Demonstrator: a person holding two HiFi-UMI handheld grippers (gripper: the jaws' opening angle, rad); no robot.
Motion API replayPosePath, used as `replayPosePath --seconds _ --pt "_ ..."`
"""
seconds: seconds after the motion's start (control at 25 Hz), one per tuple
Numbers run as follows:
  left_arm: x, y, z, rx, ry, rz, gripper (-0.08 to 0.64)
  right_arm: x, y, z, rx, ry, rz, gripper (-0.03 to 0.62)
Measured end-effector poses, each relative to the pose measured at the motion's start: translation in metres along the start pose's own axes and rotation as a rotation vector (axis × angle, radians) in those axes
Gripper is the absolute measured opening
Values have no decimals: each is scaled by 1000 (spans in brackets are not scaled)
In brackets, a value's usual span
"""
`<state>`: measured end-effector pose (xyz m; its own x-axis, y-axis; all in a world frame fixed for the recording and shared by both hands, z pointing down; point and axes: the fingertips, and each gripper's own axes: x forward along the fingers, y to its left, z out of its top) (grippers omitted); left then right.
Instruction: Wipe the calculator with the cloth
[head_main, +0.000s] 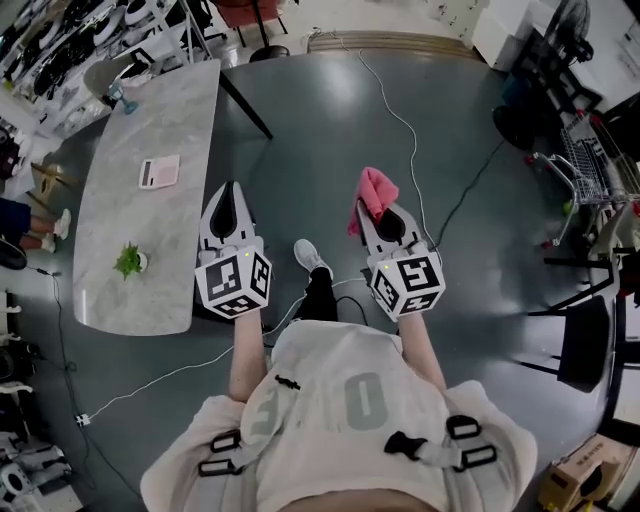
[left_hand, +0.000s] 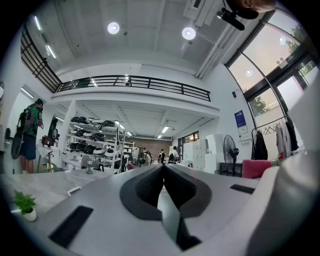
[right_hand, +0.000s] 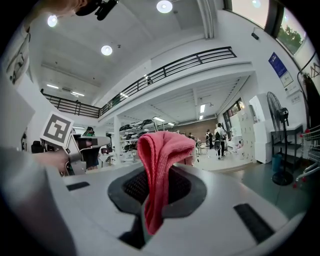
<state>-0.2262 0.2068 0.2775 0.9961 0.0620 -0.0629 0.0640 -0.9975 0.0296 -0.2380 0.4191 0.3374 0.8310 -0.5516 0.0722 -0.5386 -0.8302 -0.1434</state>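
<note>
A pale pink calculator (head_main: 159, 171) lies on the long grey marble table (head_main: 170, 110) at the left of the head view; its edge (left_hand: 74, 190) shows faintly in the left gripper view. My left gripper (head_main: 227, 193) is held level beside the table's right edge, jaws shut with nothing between them (left_hand: 163, 172). My right gripper (head_main: 381, 207) is further right, over the floor, shut on a pink cloth (head_main: 374, 193) that sticks out past the jaws and folds over them (right_hand: 160, 165).
A small potted plant (head_main: 130, 261) stands on the table's near end. A white cable (head_main: 400, 120) runs across the dark floor. A black chair (head_main: 585, 340) and a wire cart (head_main: 590, 165) stand at the right. The person's shoe (head_main: 311, 258) is between the grippers.
</note>
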Motion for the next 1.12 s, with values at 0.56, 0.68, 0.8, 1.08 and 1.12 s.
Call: replayPosePath --seconds 0.56,0.68,0.8,1.08,1.12 --pt "164 82 -17 -36 48 66 20 187 -31 15 -43 83 81 54" --pt "202 115 -20 -51 55 106 20 246 -30 23 -76 102 122 54" --pt "234 154 -23 -71 55 163 20 307 -24 33 -98 111 183 54" --pt "263 245 -17 -91 22 328 20 417 18 45 -137 105 354 55" --pt "260 255 -16 -98 16 354 20 427 27 48 -148 99 381 54"
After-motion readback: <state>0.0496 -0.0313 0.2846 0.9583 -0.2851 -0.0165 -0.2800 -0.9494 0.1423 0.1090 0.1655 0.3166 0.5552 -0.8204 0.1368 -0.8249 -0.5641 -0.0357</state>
